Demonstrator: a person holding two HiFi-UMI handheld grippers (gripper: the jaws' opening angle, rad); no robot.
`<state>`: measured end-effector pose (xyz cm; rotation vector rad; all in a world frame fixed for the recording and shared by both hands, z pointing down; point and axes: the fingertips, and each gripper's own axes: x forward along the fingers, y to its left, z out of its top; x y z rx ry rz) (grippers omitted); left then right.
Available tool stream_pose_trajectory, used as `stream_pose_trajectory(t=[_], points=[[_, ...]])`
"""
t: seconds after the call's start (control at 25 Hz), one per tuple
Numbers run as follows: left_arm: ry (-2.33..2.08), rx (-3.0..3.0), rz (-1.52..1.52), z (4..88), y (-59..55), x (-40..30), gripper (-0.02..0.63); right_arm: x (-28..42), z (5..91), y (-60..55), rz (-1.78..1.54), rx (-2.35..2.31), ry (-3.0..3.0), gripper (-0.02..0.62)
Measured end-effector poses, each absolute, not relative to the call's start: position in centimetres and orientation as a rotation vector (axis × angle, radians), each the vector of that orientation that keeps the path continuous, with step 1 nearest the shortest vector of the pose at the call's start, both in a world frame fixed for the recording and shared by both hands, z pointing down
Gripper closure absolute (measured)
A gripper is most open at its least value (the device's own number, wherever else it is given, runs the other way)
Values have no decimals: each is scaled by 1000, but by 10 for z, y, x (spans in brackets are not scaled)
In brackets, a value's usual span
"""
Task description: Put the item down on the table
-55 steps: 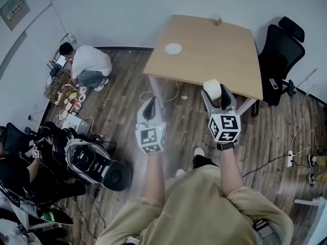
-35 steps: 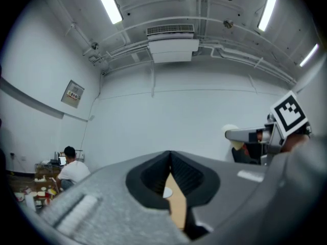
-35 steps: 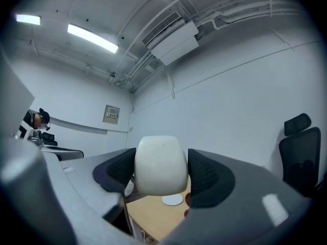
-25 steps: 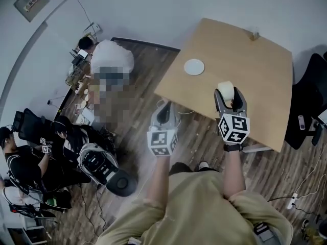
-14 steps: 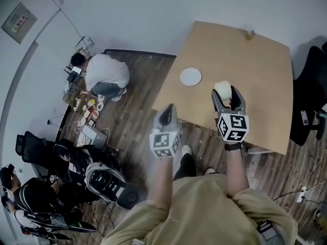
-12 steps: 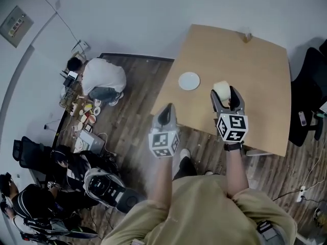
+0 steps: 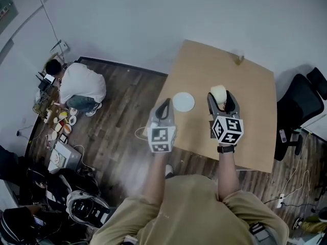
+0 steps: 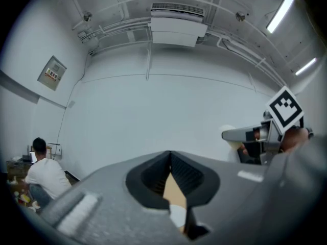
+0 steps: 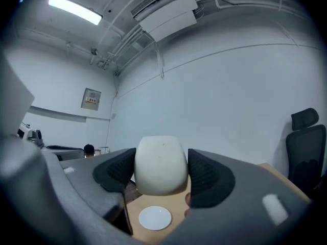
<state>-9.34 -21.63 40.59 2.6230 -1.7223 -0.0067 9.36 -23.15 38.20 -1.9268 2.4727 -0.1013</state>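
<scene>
A cream-white cup [image 7: 218, 92] is clamped between the jaws of my right gripper [image 7: 219, 97], held in the air above the wooden table [image 7: 253, 119]. In the right gripper view the cup [image 9: 160, 163] fills the gap between the two dark pads, with the tabletop [image 9: 180, 202] below it. My left gripper [image 7: 163, 103] hovers over the table's near-left edge, shut with nothing in it. In the left gripper view its jaws [image 8: 170, 157] meet at the tips, and the right gripper [image 8: 258, 135] shows off to the right.
A small white plate [image 7: 183, 101] lies on the table between the grippers, also seen as the plate [image 9: 155, 218] under the cup. A small object [image 7: 238, 59] stands at the far edge. A black office chair [image 7: 299, 102] is right of the table. A person [image 7: 77, 86] crouches on the floor at left.
The person has stepped toward the table; both grippers now hang over its near part, on either side of the plate. The cup stays clamped in the right gripper.
</scene>
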Motion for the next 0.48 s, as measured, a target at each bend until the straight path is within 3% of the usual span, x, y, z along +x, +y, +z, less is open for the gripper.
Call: stream_pose_trajectory(t=[0.48], points=[[-1641, 2579, 70, 461, -288, -120, 603, 50, 444, -305, -245, -1925, 2530, 273]])
